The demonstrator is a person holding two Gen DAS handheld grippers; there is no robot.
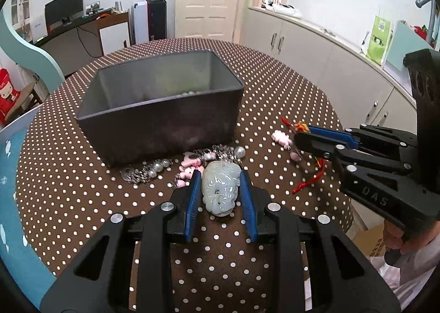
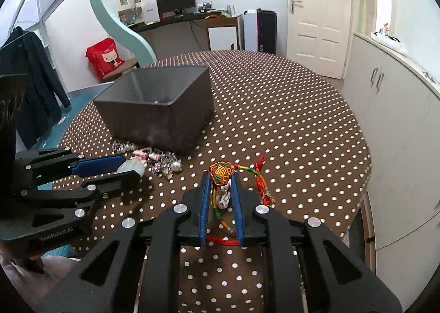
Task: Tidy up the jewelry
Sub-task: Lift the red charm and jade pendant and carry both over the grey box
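The left gripper (image 1: 220, 183) is clamping its jaws on a pale jade pendant (image 1: 220, 190), just in front of the dark box (image 1: 162, 117) on the polka-dot bench (image 1: 275, 87). The right gripper (image 2: 220, 176) is gripping a woven red-and-green charm (image 2: 220, 174) – further right of the box. Pearl and pink trinkets (image 1: 189, 165) are lying against the box's near wall.
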